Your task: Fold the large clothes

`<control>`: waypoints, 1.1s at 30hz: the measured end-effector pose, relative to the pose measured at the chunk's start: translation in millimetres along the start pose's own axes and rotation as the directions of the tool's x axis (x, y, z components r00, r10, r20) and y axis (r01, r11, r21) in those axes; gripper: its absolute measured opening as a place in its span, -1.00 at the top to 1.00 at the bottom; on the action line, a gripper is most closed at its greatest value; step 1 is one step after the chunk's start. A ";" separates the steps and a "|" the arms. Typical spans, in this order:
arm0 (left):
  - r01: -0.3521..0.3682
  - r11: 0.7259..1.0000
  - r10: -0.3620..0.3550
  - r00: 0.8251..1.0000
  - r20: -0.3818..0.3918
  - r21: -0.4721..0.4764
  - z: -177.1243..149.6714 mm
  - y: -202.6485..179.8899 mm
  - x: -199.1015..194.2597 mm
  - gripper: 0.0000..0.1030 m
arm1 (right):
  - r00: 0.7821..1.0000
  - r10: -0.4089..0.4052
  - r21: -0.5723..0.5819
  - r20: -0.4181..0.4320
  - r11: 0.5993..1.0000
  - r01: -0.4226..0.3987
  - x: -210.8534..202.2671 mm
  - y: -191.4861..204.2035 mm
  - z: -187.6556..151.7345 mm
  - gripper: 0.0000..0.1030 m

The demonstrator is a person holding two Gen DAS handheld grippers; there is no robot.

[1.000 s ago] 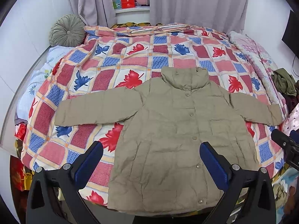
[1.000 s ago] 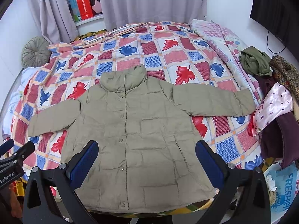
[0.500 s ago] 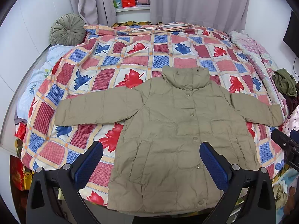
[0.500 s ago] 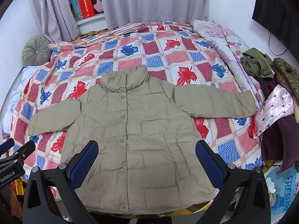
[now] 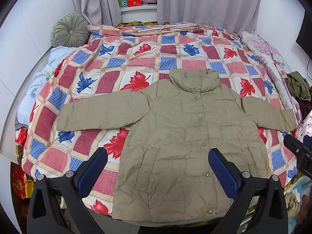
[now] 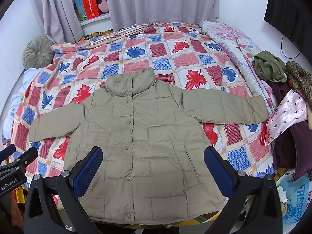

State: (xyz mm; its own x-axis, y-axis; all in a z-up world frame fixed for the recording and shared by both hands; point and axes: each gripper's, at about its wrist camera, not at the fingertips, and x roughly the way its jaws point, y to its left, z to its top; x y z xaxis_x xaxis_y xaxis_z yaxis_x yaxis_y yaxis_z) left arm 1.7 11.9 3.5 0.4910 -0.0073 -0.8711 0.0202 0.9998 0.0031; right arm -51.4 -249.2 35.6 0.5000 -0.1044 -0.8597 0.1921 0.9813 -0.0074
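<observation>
- Plainly, the khaki puffer jacket lies buttoned and face up on the bed, sleeves spread, hem at the near edge.
- It looks light, soft and slippery; I'd pinch a cuff or shoulder seam.
- Left hand-held gripper and right hand-held gripper hover above it, jaws wide apart, empty.
- No containers matter here.

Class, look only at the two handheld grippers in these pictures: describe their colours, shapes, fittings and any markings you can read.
Each gripper has two black angular arms with triangular cut-outs and round silver bolts. The left gripper and right gripper both carry blue, finely dotted pads on the fingertips. In the right wrist view, the neighbouring gripper's black body bears white lettering, "GenRobot.AI". No cables, hands or sleeves show.
</observation>
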 end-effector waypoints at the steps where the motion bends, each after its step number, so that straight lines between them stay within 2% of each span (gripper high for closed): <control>1: 0.000 1.000 0.000 1.000 -0.001 0.000 0.2 0.8 0.1 -1.00 | 1.000 0.000 0.000 0.000 1.000 0.000 0.1 0.2 0.1 -1.00; 33: -0.002 1.000 0.002 1.000 -0.006 0.001 2.6 0.5 2.3 -1.00 | 1.000 0.000 -0.001 -0.002 1.000 0.000 1.3 1.4 1.1 -1.00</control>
State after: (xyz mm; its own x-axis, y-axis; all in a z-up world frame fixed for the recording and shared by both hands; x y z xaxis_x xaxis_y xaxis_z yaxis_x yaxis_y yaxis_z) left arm 5.0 12.4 2.8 0.4855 -0.0047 -0.8742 0.0199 0.9998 0.0057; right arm -49.5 -248.1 35.0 0.4983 -0.1038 -0.8608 0.1914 0.9815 -0.0075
